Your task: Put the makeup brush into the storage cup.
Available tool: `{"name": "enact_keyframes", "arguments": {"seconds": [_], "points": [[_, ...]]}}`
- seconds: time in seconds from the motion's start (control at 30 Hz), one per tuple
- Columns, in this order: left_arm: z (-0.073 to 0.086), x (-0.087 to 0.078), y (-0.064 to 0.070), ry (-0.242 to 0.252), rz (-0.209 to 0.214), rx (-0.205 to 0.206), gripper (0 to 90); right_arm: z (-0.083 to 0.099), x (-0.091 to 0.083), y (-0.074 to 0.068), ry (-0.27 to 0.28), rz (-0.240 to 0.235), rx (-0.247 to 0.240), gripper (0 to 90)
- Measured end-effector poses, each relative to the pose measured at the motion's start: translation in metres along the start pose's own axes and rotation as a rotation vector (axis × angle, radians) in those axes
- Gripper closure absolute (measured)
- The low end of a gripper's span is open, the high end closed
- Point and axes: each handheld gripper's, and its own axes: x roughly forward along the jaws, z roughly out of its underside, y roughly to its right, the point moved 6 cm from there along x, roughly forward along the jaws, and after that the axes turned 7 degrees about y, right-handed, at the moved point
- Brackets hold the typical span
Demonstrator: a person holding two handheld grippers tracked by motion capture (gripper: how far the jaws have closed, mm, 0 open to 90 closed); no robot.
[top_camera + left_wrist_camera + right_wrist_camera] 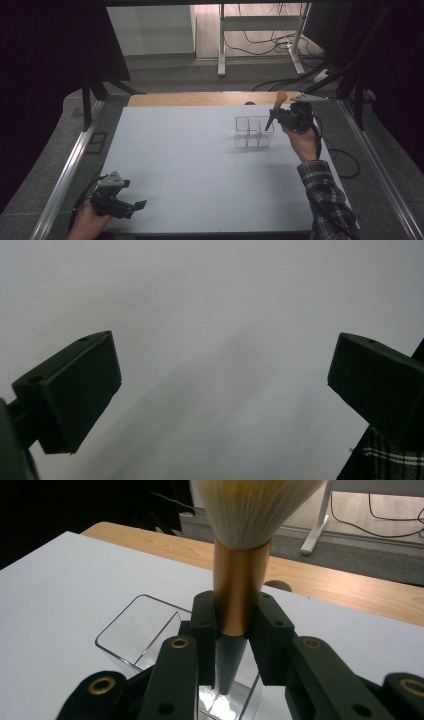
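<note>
My right gripper (278, 116) is shut on a makeup brush (240, 575) with a gold ferrule, pale bristles up and a dark pointed handle down. The brush (275, 107) hangs tilted over the right end of a clear plastic organizer (253, 133) with open compartments. In the right gripper view the handle tip sits just above the organizer (135, 635), between the jaws of the gripper (235, 625). My left gripper (131, 206) rests at the table's near left corner, open, nothing between its fingers (75, 390).
The pale blue table top (200, 170) has a wooden strip (200, 98) along its far edge. Metal rails run down both sides. A desk frame and cables (260, 45) stand on the floor beyond. A plaid sleeve (327, 200) comes in at the bottom right.
</note>
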Motion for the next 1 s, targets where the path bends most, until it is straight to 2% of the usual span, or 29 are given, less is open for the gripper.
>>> {"name": "enact_keyframes", "arguments": {"seconds": [0.73, 1.0], "points": [[0.0, 0.001, 0.0, -0.008, 0.0, 0.007, 1.1, 0.021, 0.012, -0.003, -0.038, 0.003, -0.008, 73.2], [0.001, 0.001, 0.0, -0.008, 0.001, 0.007, 1.1, 0.029, 0.017, -0.005, -0.055, 0.005, -0.024, 73.2]]}}
